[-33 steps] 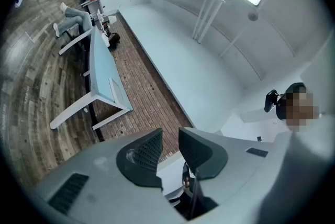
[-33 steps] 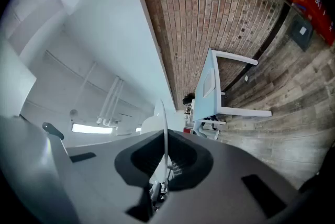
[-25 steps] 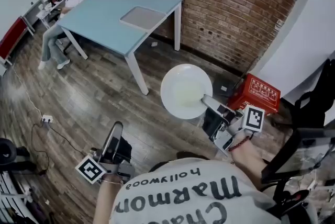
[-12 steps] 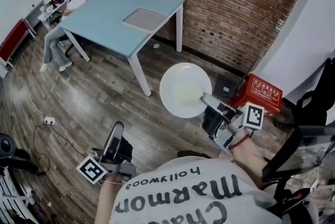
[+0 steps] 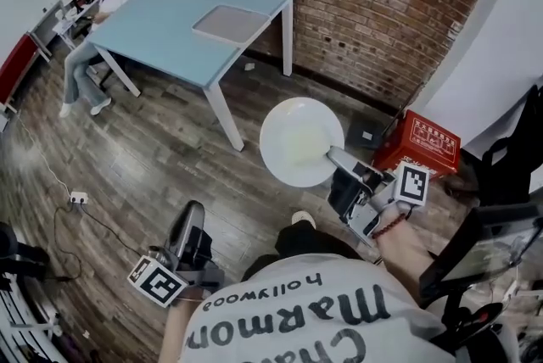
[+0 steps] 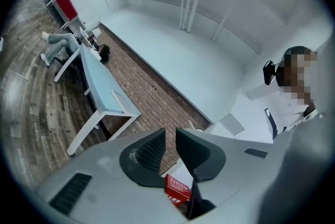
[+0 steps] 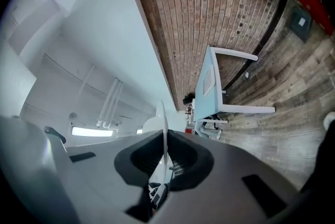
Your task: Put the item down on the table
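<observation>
A white round plate [image 5: 301, 141] is held flat above the wooden floor, with my right gripper [image 5: 335, 159] shut on its near rim. In the right gripper view the plate [image 7: 163, 129] shows edge-on between the pads of the right gripper [image 7: 165, 152]. The light-blue table [image 5: 161, 30] stands ahead to the left by the brick wall, well apart from the plate, and also shows in both gripper views [image 6: 99, 89] [image 7: 201, 94]. My left gripper [image 5: 188, 221] hangs low at the left, shut, with nothing between the pads of the left gripper [image 6: 170, 147].
A grey tray [image 5: 229, 22] lies on the table's near end. A person [image 5: 102, 1] sits at the table's far end. A red box [image 5: 428, 145] stands on the floor at the right wall. A power strip [image 5: 77, 198] lies on the floor at the left. A dark frame [image 5: 484, 242] stands at the right.
The plate stays in the right gripper and has drifted slightly right in view. A shoe has stepped into sight below the plate. The left gripper has sunk a little.
</observation>
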Demonstrator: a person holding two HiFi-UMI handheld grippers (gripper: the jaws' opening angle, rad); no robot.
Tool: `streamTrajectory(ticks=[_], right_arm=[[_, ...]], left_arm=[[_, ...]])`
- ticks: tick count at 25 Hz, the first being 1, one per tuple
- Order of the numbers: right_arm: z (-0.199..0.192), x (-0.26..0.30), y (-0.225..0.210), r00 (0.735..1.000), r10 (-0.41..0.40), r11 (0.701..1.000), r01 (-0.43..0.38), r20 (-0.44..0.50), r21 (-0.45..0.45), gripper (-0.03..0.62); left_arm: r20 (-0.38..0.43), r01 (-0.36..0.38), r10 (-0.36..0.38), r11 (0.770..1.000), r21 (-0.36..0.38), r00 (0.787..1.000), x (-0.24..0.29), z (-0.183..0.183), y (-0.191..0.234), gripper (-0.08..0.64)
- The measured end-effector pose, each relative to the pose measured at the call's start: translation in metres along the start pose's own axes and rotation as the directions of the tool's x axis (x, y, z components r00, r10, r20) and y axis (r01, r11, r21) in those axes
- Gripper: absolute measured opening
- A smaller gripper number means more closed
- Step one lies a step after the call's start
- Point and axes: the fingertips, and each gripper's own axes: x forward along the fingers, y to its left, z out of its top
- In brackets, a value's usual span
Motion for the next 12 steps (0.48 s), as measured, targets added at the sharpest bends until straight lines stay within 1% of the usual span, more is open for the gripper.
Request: streamTrajectory(ticks=[1, 3, 5, 9, 12], right_arm=[[0.003, 0.004, -0.004, 1.0, -0.005, 1.0, 0.005, -0.004, 0.006, 0.021], [0.012, 0.016, -0.014, 1.0, -0.01, 1.0, 0.01, -0.017, 0.014, 0.021], [0.026, 0.031, -0.024, 0.999, -0.014, 1.0, 0.015, -0.031, 0.021, 0.021], [0.065, 0.057, -0.037, 0.998, -0.021, 1.0, 0.022, -0.055, 0.018, 0.021], [0.099, 0.071, -0.05, 0.998, -0.029, 0.999, 0.031, -0.064, 0.022, 0.021]], left_arm=[[-0.011, 0.012, -0.012, 1.0, 0.005, 1.0, 0.004, 0.001, 0.002, 0.064], [-0.021, 0.026, -0.025, 0.999, 0.048, 0.999, 0.015, 0.006, 0.005, 0.056], [-0.018, 0.024, -0.022, 0.997, 0.08, 1.0, 0.03, 0.014, 0.01, 0.05], [-0.015, -0.006, 0.006, 0.999, 0.048, 1.0, 0.072, 0.019, 0.028, 0.023], [-0.007, -0.041, 0.041, 0.998, 0.047, 0.999, 0.111, 0.024, 0.042, 0.021]])
